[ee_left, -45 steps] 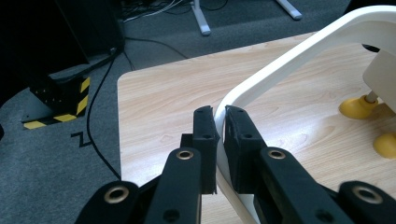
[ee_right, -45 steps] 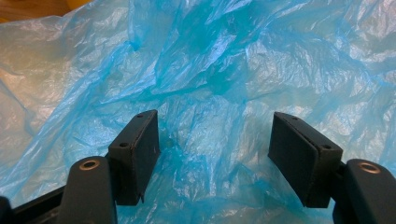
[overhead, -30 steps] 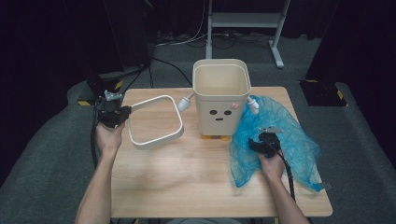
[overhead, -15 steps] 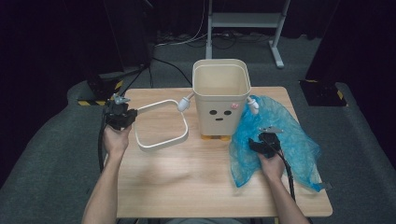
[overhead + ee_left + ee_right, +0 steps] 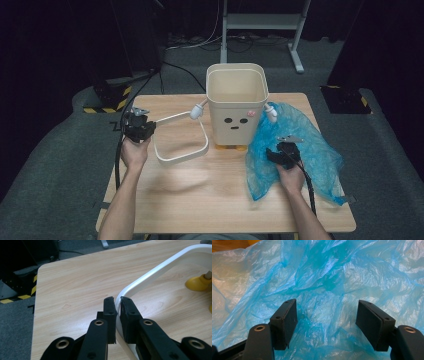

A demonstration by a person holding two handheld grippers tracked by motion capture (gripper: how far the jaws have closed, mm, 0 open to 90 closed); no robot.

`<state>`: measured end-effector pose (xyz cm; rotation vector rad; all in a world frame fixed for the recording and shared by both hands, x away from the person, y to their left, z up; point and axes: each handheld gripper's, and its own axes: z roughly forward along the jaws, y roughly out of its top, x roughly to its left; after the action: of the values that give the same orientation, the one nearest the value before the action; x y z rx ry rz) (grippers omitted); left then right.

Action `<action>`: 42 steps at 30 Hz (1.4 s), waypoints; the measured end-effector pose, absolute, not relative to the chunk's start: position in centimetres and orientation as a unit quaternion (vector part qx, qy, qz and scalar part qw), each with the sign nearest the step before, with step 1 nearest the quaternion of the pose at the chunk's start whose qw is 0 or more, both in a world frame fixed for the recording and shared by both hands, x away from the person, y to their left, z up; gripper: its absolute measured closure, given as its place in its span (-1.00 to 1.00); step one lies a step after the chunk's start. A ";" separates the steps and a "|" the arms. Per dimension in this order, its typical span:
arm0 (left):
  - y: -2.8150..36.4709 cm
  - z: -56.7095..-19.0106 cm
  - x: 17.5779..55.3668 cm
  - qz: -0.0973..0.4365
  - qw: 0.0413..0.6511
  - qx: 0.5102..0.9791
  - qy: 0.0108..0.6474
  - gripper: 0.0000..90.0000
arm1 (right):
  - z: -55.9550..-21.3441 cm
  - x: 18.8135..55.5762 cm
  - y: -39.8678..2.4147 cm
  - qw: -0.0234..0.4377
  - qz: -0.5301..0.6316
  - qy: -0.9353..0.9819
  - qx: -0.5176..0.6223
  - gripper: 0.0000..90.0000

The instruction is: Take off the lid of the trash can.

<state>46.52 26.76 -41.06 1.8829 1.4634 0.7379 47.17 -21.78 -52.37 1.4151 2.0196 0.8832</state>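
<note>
A cream bin (image 5: 237, 102) with a face, small arms and yellow feet (image 5: 200, 283) stands at the table's far middle. Its white square rim ring (image 5: 182, 138) lies tilted on the table left of the bin, far side near the bin's arm. My left gripper (image 5: 141, 129) is shut on the ring's (image 5: 150, 275) left edge, jaws pinching the thin white band (image 5: 118, 300). A crumpled blue plastic bag (image 5: 295, 145) lies right of the bin. My right gripper (image 5: 280, 152) hovers over the bag (image 5: 322, 282), jaws open with nothing between them (image 5: 326, 322).
The wooden table (image 5: 200, 200) has bare room in its near middle. Grey floor surrounds it, with a black-and-yellow striped base (image 5: 107, 97) at the far left and a stand's metal legs (image 5: 295, 50) behind the bin.
The left hand has drawn back toward the near left and lowered, carrying the white ring down until it rests tilted on the table. The right hand and the bag have stayed put.
</note>
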 end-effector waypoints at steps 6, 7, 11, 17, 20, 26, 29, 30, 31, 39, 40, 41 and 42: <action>25.7 -42.6 47.1 0.282 0.320 0.712 0.558 0.85 | -52.4 47.1 -21.7 0.259 0.324 0.745 0.522 -0.27; 25.5 -42.9 47.2 0.281 0.321 0.712 0.557 0.85 | -52.4 47.2 -21.7 0.259 0.325 0.745 0.522 -0.27; 25.1 -43.9 47.8 0.281 0.303 0.723 0.554 0.85 | -52.4 47.2 -21.8 0.258 0.326 0.745 0.522 -0.26; 25.1 -44.9 48.1 0.279 0.301 0.721 0.558 0.85 | -52.4 47.1 -21.7 0.259 0.325 0.745 0.521 -0.27; 25.2 -45.7 48.2 0.276 0.295 0.723 0.560 0.85 | -52.4 47.1 -21.7 0.261 0.324 0.744 0.522 -0.27; 25.2 -46.8 48.4 0.269 0.289 0.724 0.566 0.85 | -52.4 47.1 -21.7 0.261 0.324 0.744 0.522 -0.27; 25.5 -47.5 48.4 0.265 0.290 0.719 0.573 0.85 | -52.4 47.1 -21.7 0.261 0.324 0.744 0.522 -0.27; 25.5 -47.7 48.4 0.265 0.292 0.718 0.574 0.85 | -52.4 47.1 -21.7 0.261 0.324 0.745 0.522 -0.27; 25.6 -47.9 48.5 0.267 0.292 0.717 0.574 0.85 | -52.4 47.1 -21.7 0.261 0.324 0.745 0.522 -0.27; 25.6 -49.6 49.0 0.263 0.289 0.710 0.586 0.85 | -52.4 47.1 -21.7 0.261 0.324 0.744 0.523 -0.28; 25.6 -49.7 49.0 0.263 0.290 0.709 0.587 0.85 | -52.4 47.2 -21.7 0.261 0.323 0.745 0.522 -0.28; 25.5 -49.7 49.0 0.264 0.293 0.708 0.587 0.85 | -52.4 47.2 -21.8 0.261 0.324 0.745 0.522 -0.28; 25.5 -49.8 49.0 0.265 0.293 0.708 0.586 0.85 | -52.4 47.2 -21.8 0.261 0.324 0.745 0.523 -0.28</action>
<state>49.02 25.51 -49.76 1.8850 1.5607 0.7072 47.16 -21.75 -52.37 1.4151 2.0160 0.8761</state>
